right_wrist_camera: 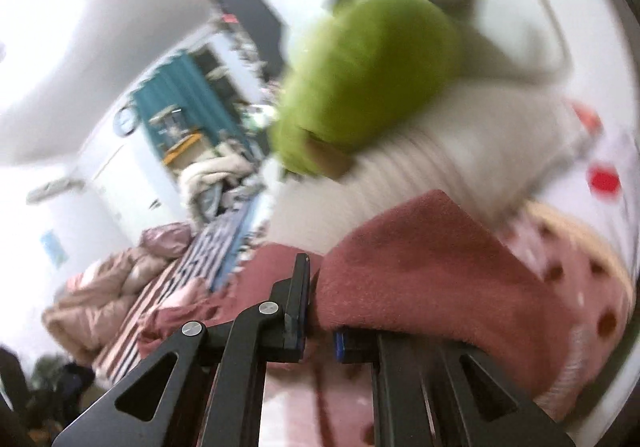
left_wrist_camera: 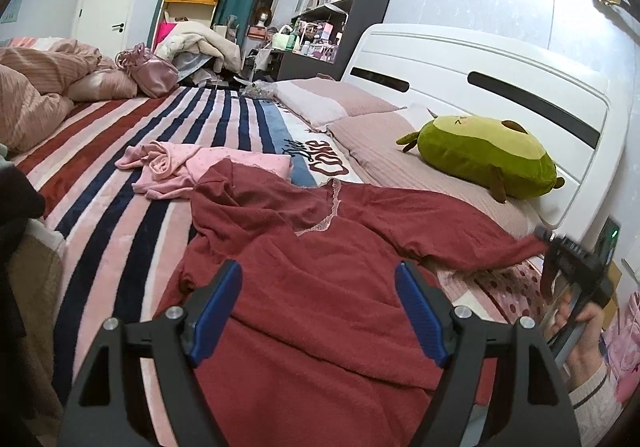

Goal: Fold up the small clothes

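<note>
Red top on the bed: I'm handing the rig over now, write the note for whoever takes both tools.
Left tool: open, hovering over the body of the red top, holding nothing.
Right tool: shut on the cuff of the top's sleeve, pulled out toward the headboard.
Pink garment: crumpled farther along the striped blanket, untouched.
Done: no fold visible yet.
Left: fold the sleeve in, fold the top, then the pink one.

Left view low over red garment (left_wrist_camera: 320,267), right view tilted, close, sharing avocado plush (right_wrist_camera: 368,79).
</note>
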Motion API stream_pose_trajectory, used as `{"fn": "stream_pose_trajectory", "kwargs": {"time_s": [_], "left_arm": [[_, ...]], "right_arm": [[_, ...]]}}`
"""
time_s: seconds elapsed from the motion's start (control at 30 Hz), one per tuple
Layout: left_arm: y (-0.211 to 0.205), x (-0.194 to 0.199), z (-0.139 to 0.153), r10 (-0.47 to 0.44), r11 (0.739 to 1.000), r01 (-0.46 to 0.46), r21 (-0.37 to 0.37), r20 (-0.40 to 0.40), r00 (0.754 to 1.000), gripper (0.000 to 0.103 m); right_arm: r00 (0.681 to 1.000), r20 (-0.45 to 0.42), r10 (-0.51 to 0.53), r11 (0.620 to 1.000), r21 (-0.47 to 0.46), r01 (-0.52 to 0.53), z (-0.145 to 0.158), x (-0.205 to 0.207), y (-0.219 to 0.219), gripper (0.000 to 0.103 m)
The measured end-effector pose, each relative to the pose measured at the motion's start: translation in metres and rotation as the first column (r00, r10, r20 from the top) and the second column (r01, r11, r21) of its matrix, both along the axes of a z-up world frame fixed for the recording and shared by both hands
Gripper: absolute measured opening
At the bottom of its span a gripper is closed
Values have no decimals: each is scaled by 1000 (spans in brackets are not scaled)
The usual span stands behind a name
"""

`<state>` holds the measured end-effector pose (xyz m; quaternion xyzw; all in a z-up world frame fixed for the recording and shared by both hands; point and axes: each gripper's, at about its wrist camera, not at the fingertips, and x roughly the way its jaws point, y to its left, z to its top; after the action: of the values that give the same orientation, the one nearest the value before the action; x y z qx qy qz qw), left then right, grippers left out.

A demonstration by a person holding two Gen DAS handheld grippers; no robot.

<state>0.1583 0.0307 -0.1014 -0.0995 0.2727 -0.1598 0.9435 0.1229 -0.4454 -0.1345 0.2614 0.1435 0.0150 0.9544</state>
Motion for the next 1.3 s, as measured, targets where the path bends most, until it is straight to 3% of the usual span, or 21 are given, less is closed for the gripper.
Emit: {"fn": "stream_pose_trajectory", "kwargs": {"time_s": [0.1,0.17,0.23,0.33,0.43,0.5,0.6,0.67,0.77,0.83,0.9,1.13,1.3], "left_arm": [[5,-4,2,-4,1000,4,-3,12,1000,76],[8,-7,3,-5,1000,5,-7,20,1000,76],[13,-10,4,0,1000,0,-9,31,1000,76],[23,-18,6,12,1000,-11,-11,48,999,78],[36,-27,7,18,1000,-17,-11,56,998,82],[44,-33,5,20,1000,-20,-5,55,998,82],[52,-38,0,24,1000,-24,-1,40,999,82],[54,-40,-5,23,1000,-23,1,25,999,82],[49,-39,-11,-1,1000,1,9,2,1000,82],[41,-38,-13,-30,999,30,10,-8,1000,82],[25,-36,-15,-73,997,74,20,-16,997,82],[-63,-19,-32,-270,959,275,74,-72,960,82],[-128,5,-54,-328,923,350,160,-148,933,82]], "right_arm": [[988,78,133,987,-106,-125,36,3,30,5],[960,104,259,954,-180,-238,57,9,58,5],[912,87,400,893,-263,-366,72,15,95,5],[797,-6,604,746,-349,-567,69,18,165,5],[659,-159,735,596,-313,-740,41,26,228,5],[585,-293,756,527,-256,-810,5,30,266,5],[516,-441,734,488,-185,-853,-47,27,293,7],[490,-494,718,497,-129,-858,-73,28,297,8],[501,-472,725,520,-101,-848,-73,21,287,19],[530,-436,727,541,-111,-834,-58,9,273,40],[567,-385,728,564,-134,-815,-40,-9,249,48],[722,-333,606,698,-212,-683,-7,-23,180,49],[758,-299,580,750,-169,-640,-7,-30,145,49]]}}
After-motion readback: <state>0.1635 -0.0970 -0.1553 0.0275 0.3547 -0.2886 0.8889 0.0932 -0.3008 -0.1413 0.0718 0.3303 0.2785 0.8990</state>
